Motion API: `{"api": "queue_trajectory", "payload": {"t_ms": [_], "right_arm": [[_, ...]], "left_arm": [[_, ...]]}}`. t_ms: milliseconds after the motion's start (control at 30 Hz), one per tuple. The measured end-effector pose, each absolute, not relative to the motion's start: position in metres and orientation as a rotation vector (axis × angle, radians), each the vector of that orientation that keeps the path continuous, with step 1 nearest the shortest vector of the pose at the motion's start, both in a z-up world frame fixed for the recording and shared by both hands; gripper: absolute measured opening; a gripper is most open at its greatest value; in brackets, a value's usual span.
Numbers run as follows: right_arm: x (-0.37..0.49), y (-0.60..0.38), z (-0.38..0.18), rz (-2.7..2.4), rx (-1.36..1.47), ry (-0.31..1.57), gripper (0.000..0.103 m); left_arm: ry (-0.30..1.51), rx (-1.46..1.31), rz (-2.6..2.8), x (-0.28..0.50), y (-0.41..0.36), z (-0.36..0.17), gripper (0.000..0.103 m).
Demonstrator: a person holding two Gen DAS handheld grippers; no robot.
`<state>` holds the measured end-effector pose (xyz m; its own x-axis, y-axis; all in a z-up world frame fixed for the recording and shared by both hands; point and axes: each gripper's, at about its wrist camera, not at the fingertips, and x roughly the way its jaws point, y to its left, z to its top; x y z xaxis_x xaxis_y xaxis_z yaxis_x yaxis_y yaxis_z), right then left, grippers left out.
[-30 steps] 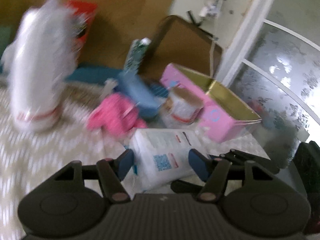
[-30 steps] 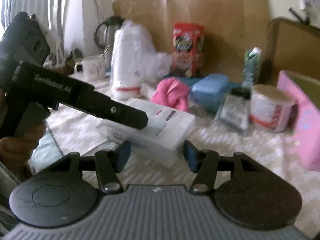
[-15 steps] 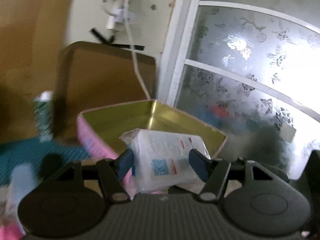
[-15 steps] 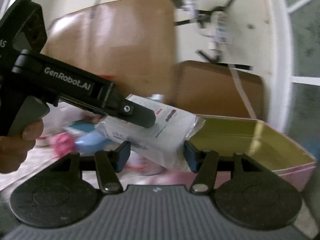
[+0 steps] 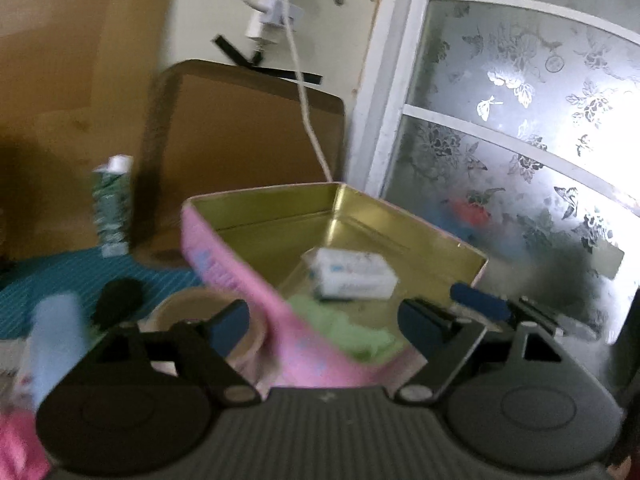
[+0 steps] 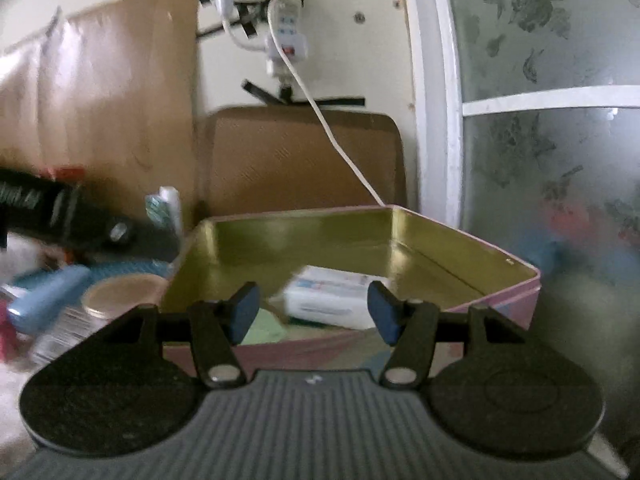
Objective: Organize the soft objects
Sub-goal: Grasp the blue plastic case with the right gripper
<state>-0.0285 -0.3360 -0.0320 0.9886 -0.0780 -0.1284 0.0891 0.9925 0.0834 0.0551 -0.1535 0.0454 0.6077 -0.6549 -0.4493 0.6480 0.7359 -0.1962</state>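
A white tissue pack (image 5: 352, 276) (image 6: 336, 296) lies flat inside the pink tin (image 5: 224, 264) (image 6: 280, 240) with the gold lining. A light green cloth (image 5: 344, 332) (image 6: 262, 328) sits in the tin's near corner. My left gripper (image 5: 326, 318) hovers over the tin's near wall. Its jaws are opening and nothing is between them. My right gripper (image 6: 314, 312) is open in front of the tin, with the pack lying beyond its pads. One of its fingers (image 5: 480, 303) shows at the right of the left wrist view.
Left of the tin are a tape roll (image 5: 200, 320) (image 6: 120, 292), a blue case (image 6: 48, 292) and a green-white tube (image 5: 114, 204). Brown cardboard (image 6: 304, 160) leans on the wall behind. A white cable (image 6: 340, 148) hangs down to the tin. Patterned frosted glass (image 5: 520, 140) is on the right.
The tissue pack left the left gripper's jaws and now lies inside the tin. The left jaws have spread wider. Both grippers swung from the table clutter to the tin.
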Motion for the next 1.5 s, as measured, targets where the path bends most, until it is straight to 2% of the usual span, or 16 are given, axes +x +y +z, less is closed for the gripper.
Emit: {"api": "queue_trajectory", "payload": {"t_ms": [200,433,533,700,933,1100,1167,1233,1300,1333,1367,1500], "right_arm": [[-0.042,-0.294,-0.029,0.071,0.123,0.095,0.06],[-0.025,-0.24,-0.041,0.244,0.099,0.231,0.039],[-0.019,-0.227,-0.043,0.298,0.123,0.285,0.037],[-0.013,-0.201,-0.042,0.344,0.092,0.313,0.037],[0.014,-0.17,-0.026,0.368,0.043,0.318,0.039],[0.048,-0.147,-0.022,0.358,0.027,0.346,0.055],[0.061,-0.138,-0.022,0.33,0.006,0.359,0.066],[0.074,-0.13,-0.025,0.288,-0.029,0.379,0.071],[0.084,-0.128,-0.03,0.27,-0.051,0.398,0.069],[0.087,-0.131,-0.031,0.279,-0.046,0.417,0.059],[0.088,-0.136,-0.032,0.287,-0.029,0.427,0.057],[0.065,-0.162,-0.026,0.359,0.044,0.438,0.056]], "left_arm": [[0.539,-0.003,-0.676,0.021,-0.093,0.021,0.085],[0.56,0.021,-0.546,0.001,-0.03,-0.006,0.084],[0.557,0.023,-0.464,0.001,-0.004,-0.014,0.084],[0.572,-0.072,-0.368,0.009,0.04,-0.021,0.082],[0.516,-0.151,-0.389,0.008,0.061,-0.021,0.082],[0.442,-0.119,-0.42,-0.006,0.057,-0.018,0.084],[0.427,-0.111,-0.423,-0.009,0.055,-0.016,0.084],[0.43,-0.114,-0.425,-0.008,0.055,-0.016,0.084],[0.436,-0.127,-0.427,-0.007,0.058,-0.016,0.084],[0.439,-0.135,-0.427,-0.007,0.059,-0.017,0.084],[0.442,-0.144,-0.428,-0.006,0.06,-0.017,0.084],[0.46,-0.174,-0.435,-0.003,0.064,-0.019,0.085]]}}
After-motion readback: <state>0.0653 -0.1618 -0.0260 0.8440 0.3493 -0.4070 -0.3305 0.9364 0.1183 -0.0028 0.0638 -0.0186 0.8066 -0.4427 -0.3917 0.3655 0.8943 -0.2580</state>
